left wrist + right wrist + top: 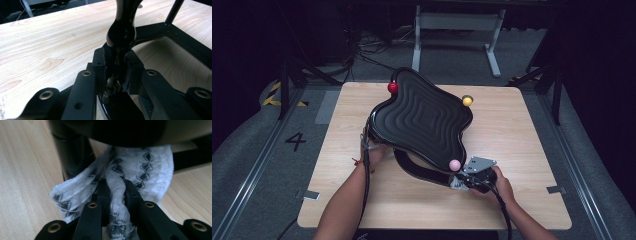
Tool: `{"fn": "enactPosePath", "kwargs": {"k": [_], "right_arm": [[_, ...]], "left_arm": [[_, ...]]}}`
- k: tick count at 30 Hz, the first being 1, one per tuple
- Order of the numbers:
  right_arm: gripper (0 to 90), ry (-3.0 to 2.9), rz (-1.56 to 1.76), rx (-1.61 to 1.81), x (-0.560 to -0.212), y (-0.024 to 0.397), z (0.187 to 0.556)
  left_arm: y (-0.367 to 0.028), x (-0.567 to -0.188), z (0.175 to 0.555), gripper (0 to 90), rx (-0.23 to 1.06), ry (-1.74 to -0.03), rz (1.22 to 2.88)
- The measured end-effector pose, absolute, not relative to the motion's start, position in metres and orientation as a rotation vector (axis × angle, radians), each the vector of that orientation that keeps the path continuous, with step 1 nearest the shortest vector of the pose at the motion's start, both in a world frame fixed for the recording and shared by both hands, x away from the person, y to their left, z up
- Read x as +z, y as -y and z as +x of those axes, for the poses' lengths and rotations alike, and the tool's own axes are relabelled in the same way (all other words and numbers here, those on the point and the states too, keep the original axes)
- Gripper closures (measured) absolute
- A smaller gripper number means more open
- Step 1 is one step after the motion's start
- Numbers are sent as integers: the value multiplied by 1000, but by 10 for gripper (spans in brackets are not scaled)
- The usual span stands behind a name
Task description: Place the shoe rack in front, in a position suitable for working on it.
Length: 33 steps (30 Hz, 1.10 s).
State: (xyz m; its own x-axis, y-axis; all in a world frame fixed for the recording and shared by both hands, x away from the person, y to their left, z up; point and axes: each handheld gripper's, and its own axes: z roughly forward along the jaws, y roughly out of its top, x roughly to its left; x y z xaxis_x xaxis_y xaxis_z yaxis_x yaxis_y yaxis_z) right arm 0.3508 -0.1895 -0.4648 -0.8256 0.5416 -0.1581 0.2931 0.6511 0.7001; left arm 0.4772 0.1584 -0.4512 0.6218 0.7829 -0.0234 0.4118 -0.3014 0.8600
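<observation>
two jaws gripping, left gripper (113, 72) on black tray (422, 117) rim, right gripper (117, 195) on white cloth (140, 170), three balls on tray

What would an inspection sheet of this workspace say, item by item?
Surface: light wooden table, bare around the work.
Job's things: black wavy tray, tilted on its black frame, with a red ball, a yellow ball and a pink ball at its rim; white patterned cloth under the tray's edge.
Clutter: nothing seen.
Grippers: left tool shut on the tray's rim; right tool shut on the cloth.
Cables: one trails along each forearm; more lie on the floor behind.
Surroundings: grey floor, dark room, a white stand behind the table.
</observation>
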Motion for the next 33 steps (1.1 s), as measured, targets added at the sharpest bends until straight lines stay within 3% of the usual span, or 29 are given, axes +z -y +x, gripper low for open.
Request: {"fn": "enactPosePath", "kwargs": {"k": [7,23,33], "right_arm": [[794,-2521,690,939,-467,198,351],[808,-2408,732,967,-479,197,410],[808,-2459,738,1000,-459,227,376]], "left_arm": [[-161,-451,471,748,508,-932,1936],[-181,-454,457,747,465,-880,1918],[-190,-453,445,747,473,-841,1954]]}}
